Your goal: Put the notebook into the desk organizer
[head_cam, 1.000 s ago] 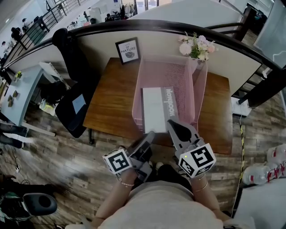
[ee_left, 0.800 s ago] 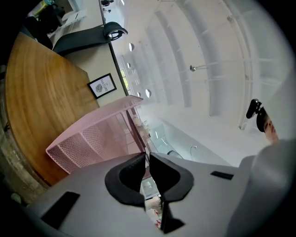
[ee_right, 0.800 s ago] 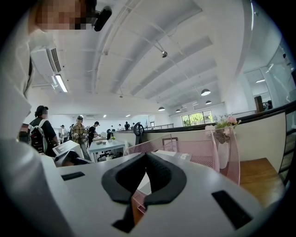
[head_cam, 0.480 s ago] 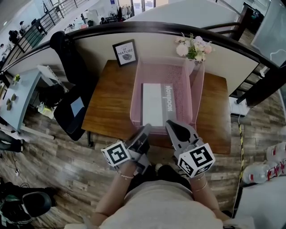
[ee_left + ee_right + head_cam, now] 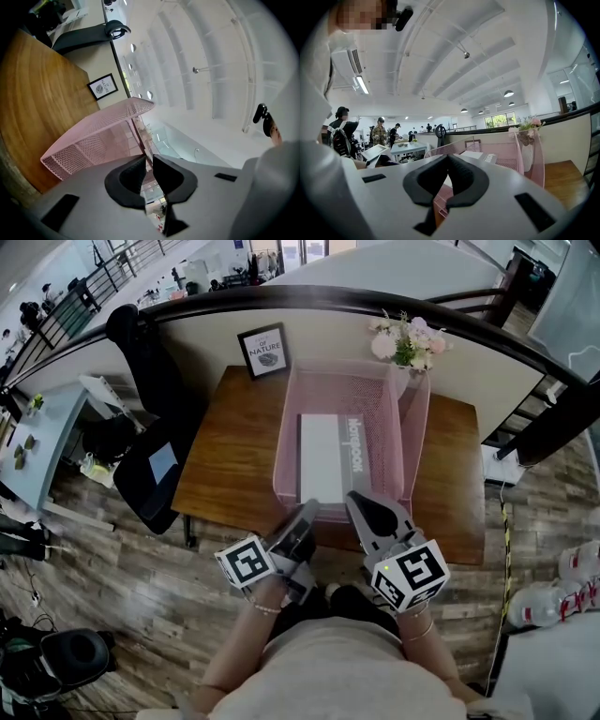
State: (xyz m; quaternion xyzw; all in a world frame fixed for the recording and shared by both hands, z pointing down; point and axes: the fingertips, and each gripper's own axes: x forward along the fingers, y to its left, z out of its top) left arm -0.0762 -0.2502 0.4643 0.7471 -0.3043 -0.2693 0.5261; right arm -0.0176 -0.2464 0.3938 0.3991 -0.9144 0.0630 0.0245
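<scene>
The notebook (image 5: pixel 321 457), white with a grey spine, lies flat inside the pink mesh desk organizer (image 5: pixel 286 427) on the wooden table (image 5: pixel 234 456). Both grippers hover at the table's near edge, just short of the organizer's front wall. My left gripper (image 5: pixel 307 512) has a thin gap between its jaws, which are opening with nothing between them; its own view shows the left gripper (image 5: pixel 149 158) below the organizer (image 5: pixel 93 136). My right gripper (image 5: pixel 356 501) is shut and empty. In the right gripper view the right gripper (image 5: pixel 447 157) points at the organizer (image 5: pixel 525 150) and the notebook (image 5: pixel 480 155).
A framed picture (image 5: pixel 263 349) and a vase of flowers (image 5: pixel 405 339) stand at the table's far edge against a low wall. A black chair (image 5: pixel 150 465) stands left of the table. Water bottles (image 5: pixel 553 601) lie on the floor at the right.
The head view has shifted slightly. Both grippers stay at the table's near edge and the notebook has not moved in the organizer.
</scene>
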